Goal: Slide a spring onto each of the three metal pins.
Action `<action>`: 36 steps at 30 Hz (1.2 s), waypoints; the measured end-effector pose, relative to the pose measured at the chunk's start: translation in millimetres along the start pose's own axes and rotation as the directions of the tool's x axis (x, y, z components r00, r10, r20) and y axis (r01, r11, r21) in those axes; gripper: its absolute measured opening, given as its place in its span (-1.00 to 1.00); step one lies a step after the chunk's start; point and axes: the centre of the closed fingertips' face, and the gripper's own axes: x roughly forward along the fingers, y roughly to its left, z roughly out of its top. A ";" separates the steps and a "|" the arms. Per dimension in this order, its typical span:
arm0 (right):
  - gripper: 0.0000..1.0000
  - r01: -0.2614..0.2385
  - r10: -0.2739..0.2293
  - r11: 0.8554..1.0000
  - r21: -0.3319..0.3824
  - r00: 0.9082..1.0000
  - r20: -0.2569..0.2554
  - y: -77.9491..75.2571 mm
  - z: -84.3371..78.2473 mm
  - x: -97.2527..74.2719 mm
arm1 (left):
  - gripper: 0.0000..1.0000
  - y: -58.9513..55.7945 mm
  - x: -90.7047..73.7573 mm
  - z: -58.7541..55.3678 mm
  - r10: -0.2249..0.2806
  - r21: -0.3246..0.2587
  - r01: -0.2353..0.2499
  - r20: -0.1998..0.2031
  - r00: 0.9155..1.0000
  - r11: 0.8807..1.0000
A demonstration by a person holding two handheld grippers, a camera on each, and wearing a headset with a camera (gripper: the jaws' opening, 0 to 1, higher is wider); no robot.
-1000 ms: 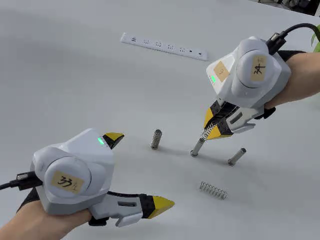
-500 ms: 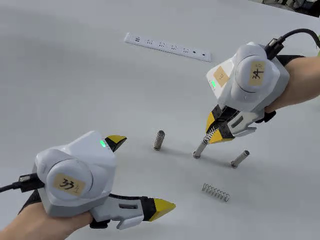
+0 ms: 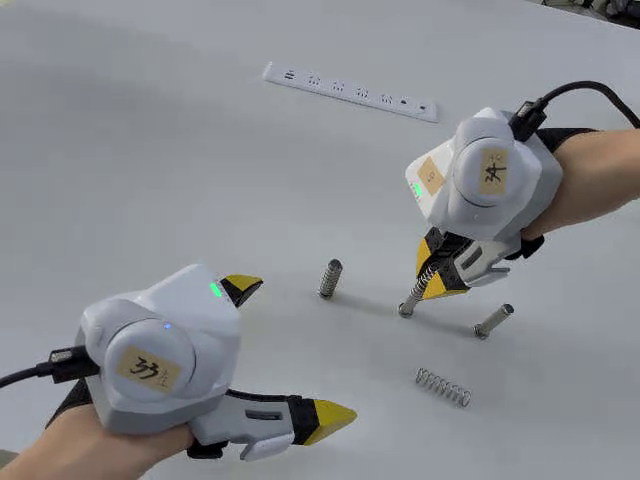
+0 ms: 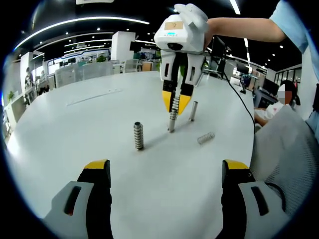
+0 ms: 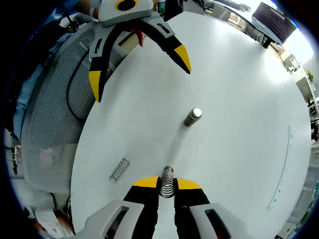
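Judged light, springy and slippery, best pinched gently mid-length, the small steel coil spring (image 5: pixel 167 180) is clamped in the right gripper's (image 3: pixel 432 285) fingers over the middle metal pin (image 3: pixel 408 306) near the grey worktop's (image 3: pixel 150 180) middle; the left gripper's (image 3: pixel 292 350) fingers are spread.

Upper end of middle pin (image 3: pixel 408 305) hidden inside right tool (image 3: pixel 433 275), power strip (image 3: pixel 350 91) sockets too small

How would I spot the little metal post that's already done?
Start at the long power strip on the white table and come toward the person to a row of three short pins. The finished pin is the end one nearest the left gripper. It wears a spring down its length; the far-end pin is bare and the middle pin sits under the right gripper.
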 end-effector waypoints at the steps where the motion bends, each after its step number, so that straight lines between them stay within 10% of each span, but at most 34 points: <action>1: -0.85 -0.003 0.003 1.000 0.002 1.000 -0.003 0.3 0.3 2.4 | 0.82 1.0 -0.4 0.4 0.004 -0.005 -0.004 0.004 1.000 1.000; 36: -0.83 -0.020 0.020 1.000 -0.004 1.000 -0.024 -0.8 -5.2 30.1 | 0.76 0.4 -2.2 -6.9 0.019 -0.046 -0.019 0.012 1.000 0.999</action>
